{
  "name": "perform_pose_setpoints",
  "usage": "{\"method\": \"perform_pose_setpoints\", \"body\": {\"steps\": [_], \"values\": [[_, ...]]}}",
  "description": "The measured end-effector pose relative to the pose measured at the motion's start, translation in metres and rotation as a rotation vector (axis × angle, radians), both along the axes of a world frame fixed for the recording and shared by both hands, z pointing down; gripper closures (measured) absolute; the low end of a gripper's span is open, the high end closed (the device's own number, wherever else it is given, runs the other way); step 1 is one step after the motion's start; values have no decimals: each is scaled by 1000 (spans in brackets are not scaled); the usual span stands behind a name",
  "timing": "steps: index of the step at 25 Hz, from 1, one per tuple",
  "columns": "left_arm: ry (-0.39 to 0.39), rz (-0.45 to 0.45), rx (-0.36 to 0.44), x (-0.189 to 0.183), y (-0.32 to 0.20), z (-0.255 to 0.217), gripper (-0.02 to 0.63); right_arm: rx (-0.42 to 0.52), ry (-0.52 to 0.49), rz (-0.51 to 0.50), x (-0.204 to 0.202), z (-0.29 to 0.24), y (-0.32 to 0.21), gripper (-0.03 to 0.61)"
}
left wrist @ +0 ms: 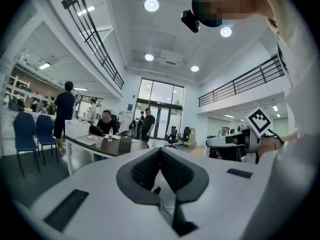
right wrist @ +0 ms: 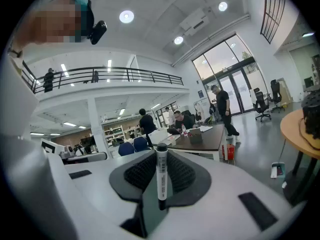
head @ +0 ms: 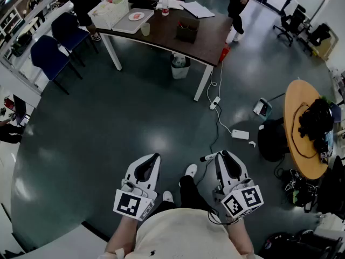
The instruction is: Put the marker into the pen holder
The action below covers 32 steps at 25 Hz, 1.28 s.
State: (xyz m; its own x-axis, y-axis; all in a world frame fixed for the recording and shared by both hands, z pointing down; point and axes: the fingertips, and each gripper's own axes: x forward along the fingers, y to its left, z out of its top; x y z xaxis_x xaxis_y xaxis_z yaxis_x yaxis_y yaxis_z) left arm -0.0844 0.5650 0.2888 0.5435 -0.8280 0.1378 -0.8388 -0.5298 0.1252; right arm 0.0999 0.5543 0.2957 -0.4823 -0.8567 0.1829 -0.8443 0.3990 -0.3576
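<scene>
My right gripper (head: 222, 155) is held low in front of my body, shut on a white marker (head: 208, 157) with a black cap. In the right gripper view the marker (right wrist: 161, 176) stands upright between the dark pads (right wrist: 182, 176) of the right gripper (right wrist: 161, 160). My left gripper (head: 153, 158) hangs beside it, shut with nothing in it; the left gripper view shows its pads (left wrist: 145, 169) meeting at the left gripper (left wrist: 160, 156) tips. A dark brown pen holder (head: 187, 30) stands far ahead on a long brown table (head: 213, 39), also visible as the pen holder (right wrist: 195, 136) in the right gripper view.
On the table sit a white box (head: 110, 12), a cup (head: 145, 29) and a bottle (head: 165, 5); people stand and sit around it. A bin (head: 180, 66) is under it. A power strip and cable (head: 214, 102) lie on the floor. A round wooden table (head: 294, 117) is at right, blue chairs (head: 51, 55) at left.
</scene>
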Motion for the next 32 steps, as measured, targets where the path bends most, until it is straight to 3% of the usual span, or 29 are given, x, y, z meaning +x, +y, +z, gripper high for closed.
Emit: {"method": "perform_pose_setpoints", "body": {"steps": [8,14,21,26,32], "values": [[-44,-48,-31,54,-121,15,604,-6,-26,-58,55,9,-132,495],[-74,-120,-12,79,-192,11,604,-1,-64,-82,88,6,-215,495],[-26,-102,7,61,-280,23,604,-49,-59,-89,59,41,-291,495],[-38,-19,39,56,-361,37,604,-85,-23,-50,39,60,-355,495],[99,84,36,32,-470,36,604,-80,23,-14,-17,57,-451,495]]}}
